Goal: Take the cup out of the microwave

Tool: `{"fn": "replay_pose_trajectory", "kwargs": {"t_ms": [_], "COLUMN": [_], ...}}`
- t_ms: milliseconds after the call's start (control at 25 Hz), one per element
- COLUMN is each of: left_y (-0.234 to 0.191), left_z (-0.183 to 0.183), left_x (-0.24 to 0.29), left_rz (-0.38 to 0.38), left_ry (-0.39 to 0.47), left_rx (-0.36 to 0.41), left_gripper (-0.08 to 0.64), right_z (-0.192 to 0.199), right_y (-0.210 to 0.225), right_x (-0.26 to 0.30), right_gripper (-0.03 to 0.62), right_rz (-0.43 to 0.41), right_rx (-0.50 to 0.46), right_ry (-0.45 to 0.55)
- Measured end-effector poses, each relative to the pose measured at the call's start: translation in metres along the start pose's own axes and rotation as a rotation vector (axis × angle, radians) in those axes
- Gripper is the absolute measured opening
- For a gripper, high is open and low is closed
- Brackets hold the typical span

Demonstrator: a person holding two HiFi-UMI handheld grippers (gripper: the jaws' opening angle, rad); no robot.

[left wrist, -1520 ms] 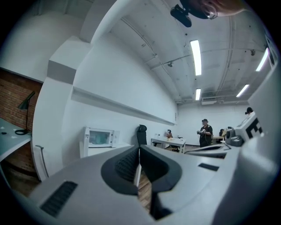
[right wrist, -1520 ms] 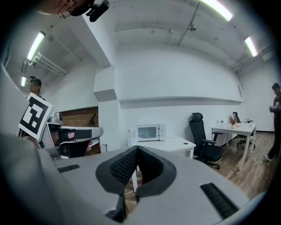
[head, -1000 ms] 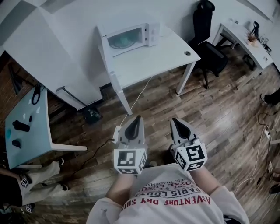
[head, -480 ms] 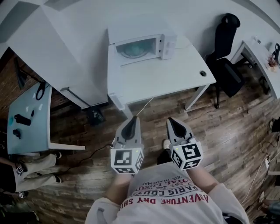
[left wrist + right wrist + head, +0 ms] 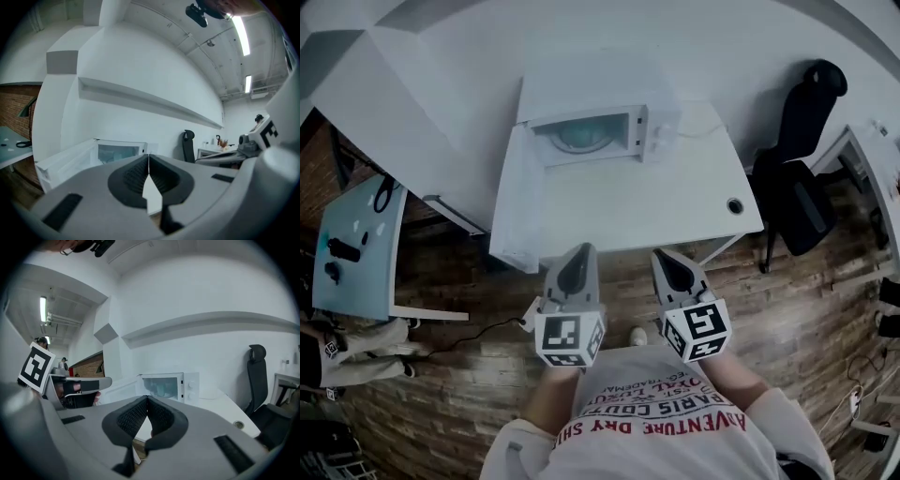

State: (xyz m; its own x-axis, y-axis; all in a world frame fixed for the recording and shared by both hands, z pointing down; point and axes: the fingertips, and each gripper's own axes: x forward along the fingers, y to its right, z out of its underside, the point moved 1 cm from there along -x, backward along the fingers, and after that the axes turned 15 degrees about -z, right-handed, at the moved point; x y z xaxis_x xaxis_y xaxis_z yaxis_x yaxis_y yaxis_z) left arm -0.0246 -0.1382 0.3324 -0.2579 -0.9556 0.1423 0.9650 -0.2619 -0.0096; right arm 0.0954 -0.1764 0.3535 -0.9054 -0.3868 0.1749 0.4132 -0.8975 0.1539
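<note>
Now the left hand-held gripper (image 5: 579,251) and the right hand-held gripper (image 5: 662,255) point at a microwave (image 5: 609,94), jaws pressed together with nothing between them.
Both hover side by side at the near edge of the white bench (image 5: 675,202); the microwave stands at its far side by the wall (image 5: 441,56), and a pale teal shape inside its front is probably the cup (image 5: 581,139).

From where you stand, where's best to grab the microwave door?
Its right edge, beside the control panel, coming straight from the front with the right gripper. The panel sits on the right, so the microwave door probably hinges left. No handle shows; the fingers are closed, so open them first.
</note>
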Motion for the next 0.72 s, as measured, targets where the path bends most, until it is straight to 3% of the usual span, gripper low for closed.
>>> {"fn": "replay_pose_trajectory", "kwargs": {"t_ms": [240,720], "left_y": [0.013,-0.008], "left_z": [0.012,0.024], "left_x": [0.037,0.147], "left_rz": [-0.040,-0.092], "left_ry": [-0.045,-0.081], "left_rx": [0.009,-0.047], "left_gripper": [0.009,0.009], "right_z": [0.011,0.000], "right_y": [0.047,0.121], "right_x": [0.012,0.092], "right_gripper": [0.011,0.011], "right_rz": [-0.020,-0.052], "right_rx": [0.061,0.032], "right_ry": [-0.028,-0.067]}}
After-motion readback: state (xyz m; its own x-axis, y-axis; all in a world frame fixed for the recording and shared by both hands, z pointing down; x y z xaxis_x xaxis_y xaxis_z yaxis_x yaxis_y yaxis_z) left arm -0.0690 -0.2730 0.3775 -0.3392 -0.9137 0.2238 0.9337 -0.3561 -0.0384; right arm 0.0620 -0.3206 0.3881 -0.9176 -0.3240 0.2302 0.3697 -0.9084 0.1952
